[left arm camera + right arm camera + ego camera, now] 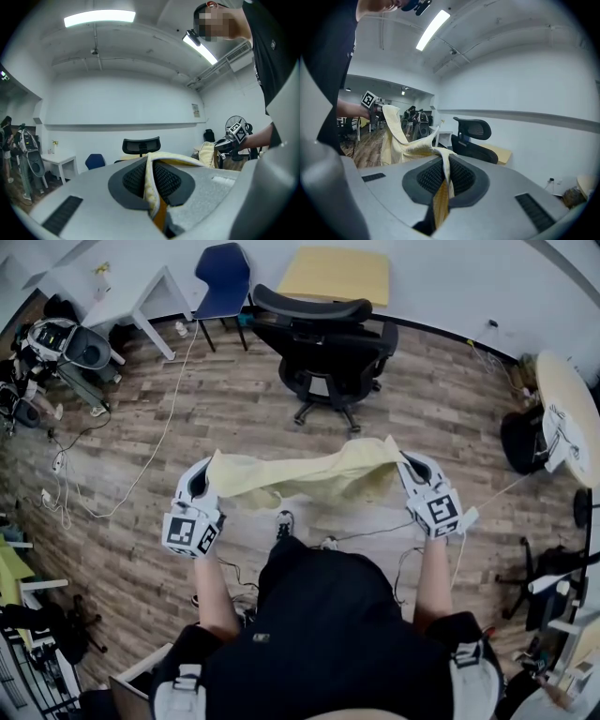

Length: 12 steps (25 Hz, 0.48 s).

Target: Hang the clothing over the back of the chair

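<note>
A pale yellow garment [305, 474] hangs stretched between my two grippers at chest height. My left gripper [208, 471] is shut on its left end, and the cloth [150, 180] shows pinched between the jaws in the left gripper view. My right gripper [403, 461] is shut on the right end, where the cloth [443, 173] runs out from the jaws toward the other gripper. A black office chair [323, 338] with a curved headrest stands ahead on the wood floor, its back toward me. It also appears as the chair [140, 146] and the chair [471, 136] in the gripper views.
A blue chair [223, 277] and a white table [122, 301] stand at the back left, a yellow-topped table [337, 273] behind the black chair. Cables [141, 465] trail over the floor at left. A round table [567, 413] and more chair bases are at right.
</note>
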Each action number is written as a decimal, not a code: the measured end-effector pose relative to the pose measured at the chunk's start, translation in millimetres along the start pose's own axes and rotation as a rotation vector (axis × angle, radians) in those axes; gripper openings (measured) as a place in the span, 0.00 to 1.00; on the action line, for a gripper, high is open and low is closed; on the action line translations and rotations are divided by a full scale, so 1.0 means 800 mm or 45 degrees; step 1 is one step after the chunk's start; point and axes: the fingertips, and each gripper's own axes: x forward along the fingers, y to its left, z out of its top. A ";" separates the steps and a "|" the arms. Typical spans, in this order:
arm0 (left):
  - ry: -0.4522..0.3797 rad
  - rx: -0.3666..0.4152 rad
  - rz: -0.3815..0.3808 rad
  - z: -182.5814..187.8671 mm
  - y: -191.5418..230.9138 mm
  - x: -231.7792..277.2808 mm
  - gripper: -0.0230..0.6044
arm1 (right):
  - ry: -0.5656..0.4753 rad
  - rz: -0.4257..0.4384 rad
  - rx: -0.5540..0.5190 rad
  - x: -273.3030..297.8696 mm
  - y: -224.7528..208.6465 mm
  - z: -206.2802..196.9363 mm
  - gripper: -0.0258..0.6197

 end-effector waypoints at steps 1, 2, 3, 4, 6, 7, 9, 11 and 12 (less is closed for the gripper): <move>0.002 -0.002 0.000 -0.001 0.002 0.001 0.04 | 0.002 0.002 0.001 0.002 0.001 0.000 0.04; 0.003 -0.003 -0.001 -0.002 0.005 0.001 0.04 | 0.001 0.003 0.001 0.005 0.002 0.000 0.04; 0.002 -0.006 -0.003 -0.003 0.009 0.002 0.04 | -0.003 0.004 -0.001 0.008 0.003 0.001 0.04; 0.000 -0.007 -0.006 -0.004 0.013 0.004 0.04 | -0.006 0.004 -0.004 0.011 0.004 0.002 0.04; -0.004 -0.007 -0.015 -0.005 0.020 0.009 0.04 | -0.006 -0.004 -0.006 0.016 0.005 0.005 0.04; -0.004 -0.006 -0.021 -0.005 0.024 0.011 0.04 | -0.003 -0.010 -0.004 0.019 0.005 0.006 0.04; -0.007 -0.006 -0.034 -0.006 0.033 0.017 0.04 | 0.001 -0.022 0.001 0.027 0.005 0.010 0.04; -0.013 -0.010 -0.042 -0.006 0.049 0.026 0.04 | 0.001 -0.029 -0.005 0.039 0.006 0.015 0.04; -0.017 -0.014 -0.045 -0.006 0.057 0.030 0.04 | 0.002 -0.030 -0.008 0.046 0.006 0.017 0.04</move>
